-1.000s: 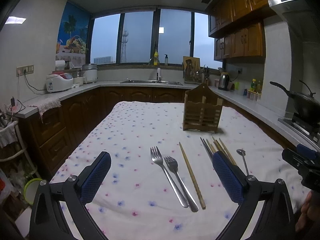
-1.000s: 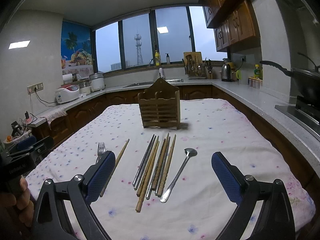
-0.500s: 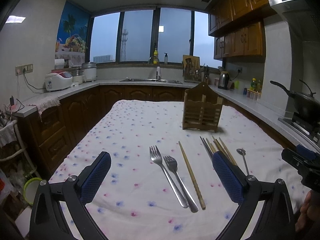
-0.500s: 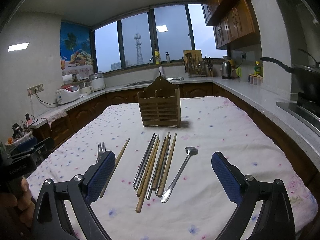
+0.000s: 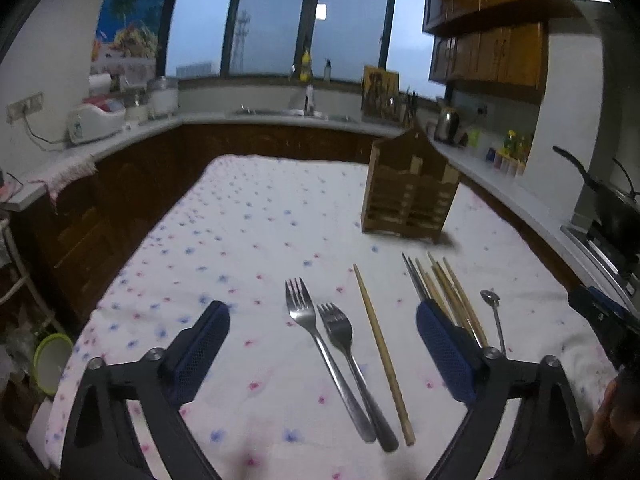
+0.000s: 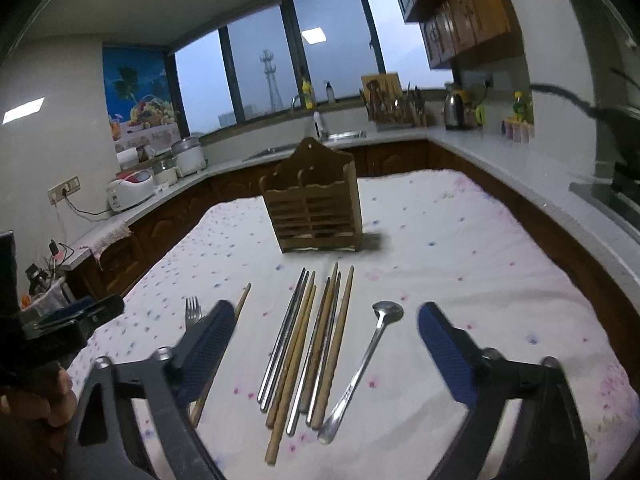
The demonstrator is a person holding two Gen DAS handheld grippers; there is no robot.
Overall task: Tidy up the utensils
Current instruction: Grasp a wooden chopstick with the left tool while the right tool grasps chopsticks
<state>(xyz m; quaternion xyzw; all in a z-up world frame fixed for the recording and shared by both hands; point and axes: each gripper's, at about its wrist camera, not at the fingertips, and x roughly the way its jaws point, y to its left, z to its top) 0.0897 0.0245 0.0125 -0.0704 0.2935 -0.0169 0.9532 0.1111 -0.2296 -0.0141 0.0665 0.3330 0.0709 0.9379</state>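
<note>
Your kitchen at dusk: a flowered tablecloth (image 5: pixel 248 240) in front, wooden cabinets and grey windows beyond.

Far off, you face a curved run of windows (image 6: pixel 280 76) with a tower (image 6: pixel 269 80) outside and a yellow bottle (image 6: pixel 307 94) on the sill above the sink (image 5: pixel 294 112). To your left sit a white rice cooker (image 6: pixel 130 196), a wall socket (image 6: pixel 64 189) and a fruit poster (image 6: pixel 138 96). To your right, a steel kettle (image 6: pixel 454 112) stands on the pale counter (image 6: pixel 516 168), near a dark wok (image 5: pixel 612 200) on the stove. A green bowl (image 5: pixel 52 360) rests low at your near left.
</note>
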